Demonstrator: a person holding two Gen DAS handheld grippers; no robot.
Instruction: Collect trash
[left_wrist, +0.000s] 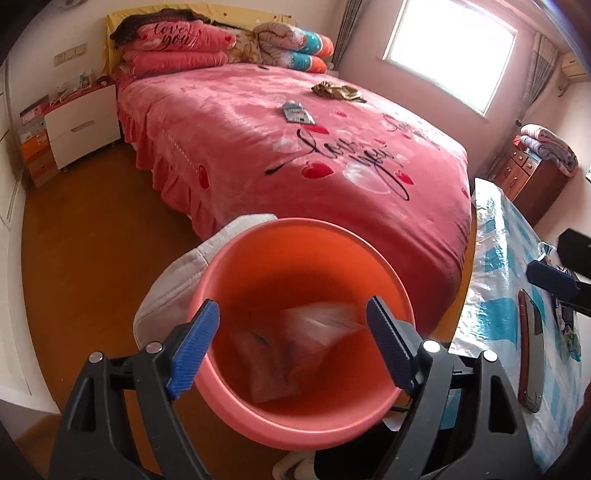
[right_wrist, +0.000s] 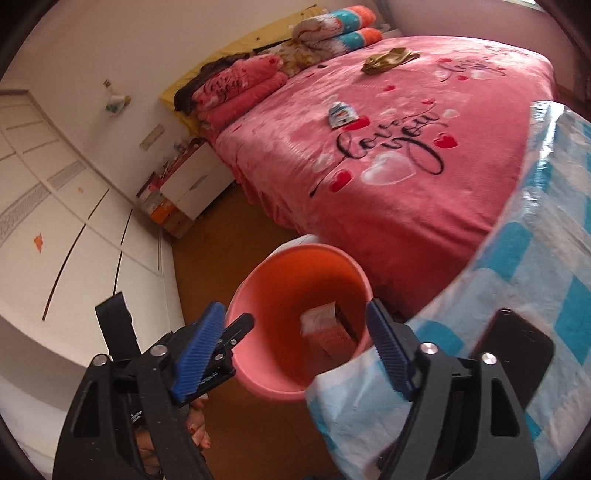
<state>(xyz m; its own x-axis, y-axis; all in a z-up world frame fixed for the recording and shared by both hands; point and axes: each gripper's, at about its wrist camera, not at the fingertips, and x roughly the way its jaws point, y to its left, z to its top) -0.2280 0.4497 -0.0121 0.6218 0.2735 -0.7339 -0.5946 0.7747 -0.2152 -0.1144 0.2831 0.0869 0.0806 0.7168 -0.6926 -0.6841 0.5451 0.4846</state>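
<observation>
An orange-pink bin (left_wrist: 306, 258) stands on the floor at the foot of the bed, also in the right wrist view (right_wrist: 258, 277). Wrappers (left_wrist: 295, 354) lie inside it, seen too in the right wrist view (right_wrist: 325, 328). My left gripper (left_wrist: 291, 343) is open and empty right above the bin's mouth. My right gripper (right_wrist: 295, 347) is open and empty, above the bin's near rim and the table corner. A blue-white wrapper (left_wrist: 295, 112) and a crumpled gold wrapper (left_wrist: 336, 90) lie on the pink bed (left_wrist: 258, 147). Both show in the right wrist view: blue-white (right_wrist: 341, 114), gold (right_wrist: 384, 61).
A table with a blue checked plastic cloth (left_wrist: 506, 258) stands right of the bin, with a phone (right_wrist: 517, 350) on it. A white stool (left_wrist: 173, 288) sits behind the bin. A white nightstand (left_wrist: 81, 122) and wardrobe doors (right_wrist: 55, 221) are to the left. The floor is wooden.
</observation>
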